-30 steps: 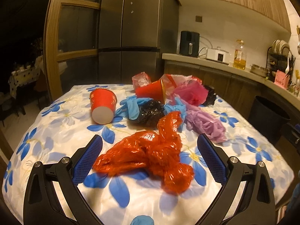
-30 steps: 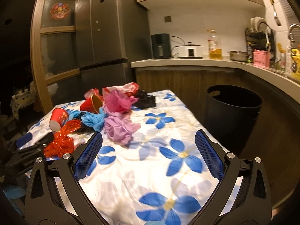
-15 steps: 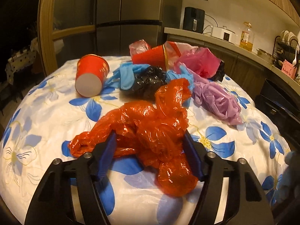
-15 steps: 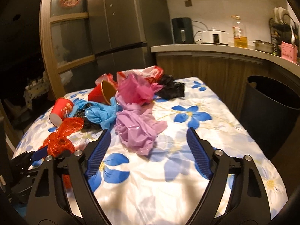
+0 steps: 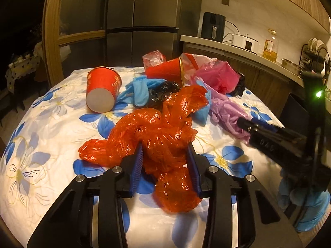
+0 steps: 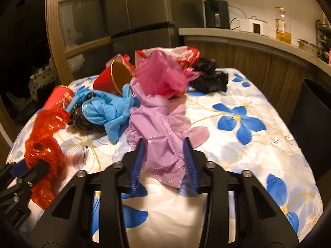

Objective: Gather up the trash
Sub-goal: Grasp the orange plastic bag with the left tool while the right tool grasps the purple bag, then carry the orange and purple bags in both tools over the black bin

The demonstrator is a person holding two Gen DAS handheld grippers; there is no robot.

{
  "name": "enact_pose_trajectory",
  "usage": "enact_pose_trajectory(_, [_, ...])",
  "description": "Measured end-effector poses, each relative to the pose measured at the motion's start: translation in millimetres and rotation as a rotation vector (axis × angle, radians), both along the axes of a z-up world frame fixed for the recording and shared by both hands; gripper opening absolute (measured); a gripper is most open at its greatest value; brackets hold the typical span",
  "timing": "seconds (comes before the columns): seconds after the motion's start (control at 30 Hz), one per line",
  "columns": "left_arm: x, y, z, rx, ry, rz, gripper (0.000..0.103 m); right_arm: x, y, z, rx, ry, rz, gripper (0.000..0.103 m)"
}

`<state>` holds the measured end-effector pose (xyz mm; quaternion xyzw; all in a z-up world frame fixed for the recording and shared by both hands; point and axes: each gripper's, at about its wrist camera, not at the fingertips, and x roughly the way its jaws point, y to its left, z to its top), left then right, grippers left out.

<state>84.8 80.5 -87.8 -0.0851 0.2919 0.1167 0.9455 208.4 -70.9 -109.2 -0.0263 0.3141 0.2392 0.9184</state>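
A crumpled orange plastic bag (image 5: pixel 157 136) lies at the near side of the flowered table (image 5: pixel 51 136). My left gripper (image 5: pixel 165 155) is shut on its middle. A crumpled lilac plastic bag (image 6: pixel 157 128) lies to its right; my right gripper (image 6: pixel 163 150) is shut on its near end. The orange bag also shows in the right wrist view (image 6: pixel 44 144), and the lilac bag in the left wrist view (image 5: pixel 227 111). Behind lie two red cups (image 5: pixel 102 88) (image 6: pixel 112 78), blue gloves (image 6: pixel 107 111), a black bag (image 6: pixel 209 78) and a pink bag (image 6: pixel 161 76).
A black trash bin (image 6: pixel 314 124) stands on the floor right of the table, below the wooden kitchen counter (image 6: pixel 248 39). A fridge (image 5: pixel 144 20) and a glass cabinet (image 5: pixel 78 26) stand behind the table. The table's right part is bare cloth.
Both grippers moved forward over the table and closed: the left on the orange bag, the right on the lilac bag. Both were wide open and empty a second ago.
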Motion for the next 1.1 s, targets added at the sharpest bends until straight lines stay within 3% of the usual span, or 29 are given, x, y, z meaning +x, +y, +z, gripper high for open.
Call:
enact_pose_trajectory(0.1, [-2, 2, 5, -0.003, -0.013, 0.013, 0.039, 1, 0, -3, -0.003, 0.019, 0.009, 0.007])
enact_pose_trajectory(0.2, [-4, 1, 12, 0.003, -0.031, 0.016, 0.039, -7, -7, 2, 0.012, 0.002, 0.011, 0.003])
enact_pose_trajectory(0.7, [5, -49, 59, 0.058, -0.153, -0.099, 0.039, -57, -96, 79, 0.151, -0.205, -0.132, 0.002])
enact_pose_trajectory(1.1, [40, -141, 113, 0.084, -0.282, -0.301, 0.039, -66, -186, 127, 0.213, -0.353, -0.329, 0.002])
